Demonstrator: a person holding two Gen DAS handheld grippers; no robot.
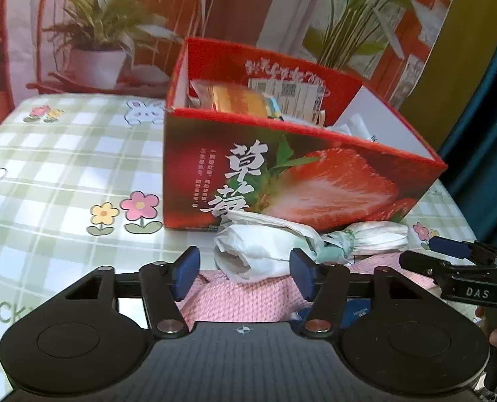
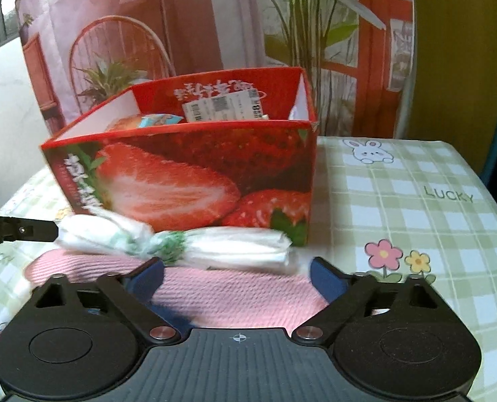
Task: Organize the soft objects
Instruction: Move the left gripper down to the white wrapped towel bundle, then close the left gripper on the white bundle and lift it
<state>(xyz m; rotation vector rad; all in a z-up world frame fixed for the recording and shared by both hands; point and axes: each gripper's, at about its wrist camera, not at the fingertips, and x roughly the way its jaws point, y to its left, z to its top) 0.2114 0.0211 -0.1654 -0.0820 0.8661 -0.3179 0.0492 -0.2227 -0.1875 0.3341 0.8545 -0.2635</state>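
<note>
- Pink knitted cloth (image 2: 228, 293): ribbed, soft weave, lying flat on the bench (image 2: 416, 201) in front of the strawberry box (image 2: 195, 174); a dark blue item peeks from under its near edge.
- White bundle (image 2: 188, 243): crumpled padded material pinched at the middle by a green-printed band, two puffed ends; it rests on the far edge of the pink cloth, just beside the box's front wall.
- Left claw (image 1: 245, 274): jaws apart, blue pads flanking the bundle's left end, pressing nothing.
- Right claw (image 2: 236, 279): jaws wide apart over the pink cloth, gripping nothing.
- Strawberry box: open-topped, red, holding packaged goods.
- Bench cover: green check with flowers and rabbits.
</note>
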